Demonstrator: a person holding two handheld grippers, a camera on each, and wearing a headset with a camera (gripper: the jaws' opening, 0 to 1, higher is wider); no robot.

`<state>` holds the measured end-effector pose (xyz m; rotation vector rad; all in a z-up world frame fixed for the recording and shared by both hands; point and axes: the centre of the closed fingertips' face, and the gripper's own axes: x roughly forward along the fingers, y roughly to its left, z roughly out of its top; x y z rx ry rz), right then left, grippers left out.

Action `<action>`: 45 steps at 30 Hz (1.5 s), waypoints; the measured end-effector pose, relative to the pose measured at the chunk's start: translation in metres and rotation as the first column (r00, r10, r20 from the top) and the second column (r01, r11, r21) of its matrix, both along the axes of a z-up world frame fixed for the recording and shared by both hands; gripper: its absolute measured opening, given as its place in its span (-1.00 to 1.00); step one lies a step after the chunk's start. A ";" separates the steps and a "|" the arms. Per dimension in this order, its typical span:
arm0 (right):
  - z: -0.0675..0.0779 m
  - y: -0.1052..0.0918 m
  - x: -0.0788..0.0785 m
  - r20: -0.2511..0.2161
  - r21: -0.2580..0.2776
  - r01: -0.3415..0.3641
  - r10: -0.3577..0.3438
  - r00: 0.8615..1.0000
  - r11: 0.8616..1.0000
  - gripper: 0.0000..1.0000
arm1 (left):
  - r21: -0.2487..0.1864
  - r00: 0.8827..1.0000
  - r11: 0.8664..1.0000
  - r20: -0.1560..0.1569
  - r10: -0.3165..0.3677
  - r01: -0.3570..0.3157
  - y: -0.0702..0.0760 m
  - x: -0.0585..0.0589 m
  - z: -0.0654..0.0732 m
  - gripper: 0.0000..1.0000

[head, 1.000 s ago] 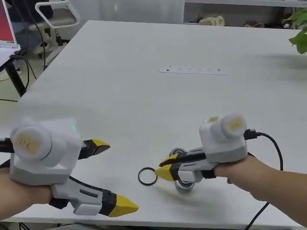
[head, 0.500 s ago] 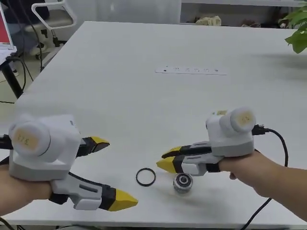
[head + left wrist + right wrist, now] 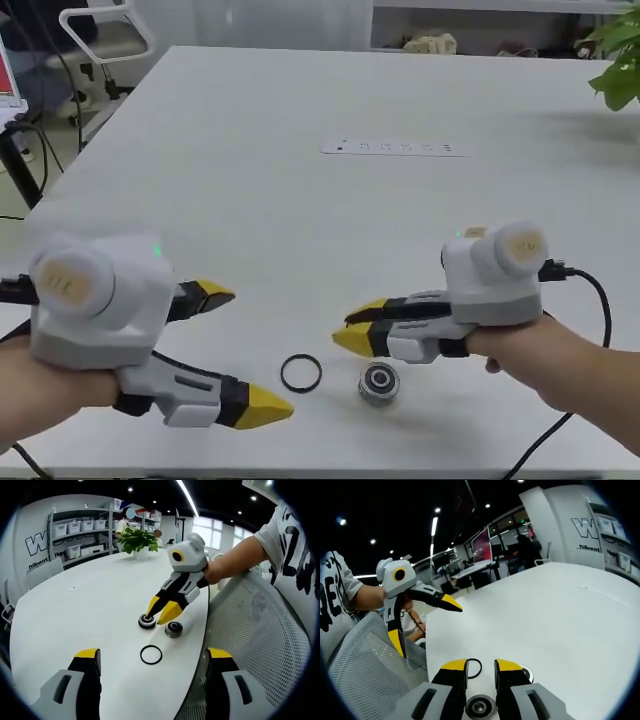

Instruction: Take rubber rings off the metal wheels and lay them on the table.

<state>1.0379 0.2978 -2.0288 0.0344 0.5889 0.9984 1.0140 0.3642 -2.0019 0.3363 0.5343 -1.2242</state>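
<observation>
A loose black rubber ring (image 3: 301, 373) (image 3: 151, 655) lies flat on the white table near its front edge. Just right of it stands a bare metal wheel (image 3: 379, 383) (image 3: 173, 629) (image 3: 480, 708). A second wheel (image 3: 147, 621) (image 3: 526, 672), dark around its rim, sits a little farther in. My right gripper (image 3: 356, 328) (image 3: 162, 612) (image 3: 481, 665) hovers above the wheels, jaws a narrow gap apart with nothing between them. My left gripper (image 3: 241, 351) (image 3: 152, 656) (image 3: 426, 626) is wide open at the left, pointing toward the ring from a short distance.
A flat strip of sockets (image 3: 394, 148) lies mid-table. A green plant (image 3: 618, 72) (image 3: 136, 539) stands at the far right corner. A mesh chair back (image 3: 260, 630) is close to the table's near edge. The table (image 3: 300, 200) stretches far ahead.
My right gripper has lifted up and to the right off the near wheel, which now stands uncovered. The ring and my left gripper have stayed put.
</observation>
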 end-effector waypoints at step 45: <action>0.008 -0.053 0.004 0.075 -0.066 0.052 -0.047 0.996 0.997 -0.54 | 0.005 0.999 0.999 0.039 -0.036 0.036 -0.033 0.018 0.006 0.38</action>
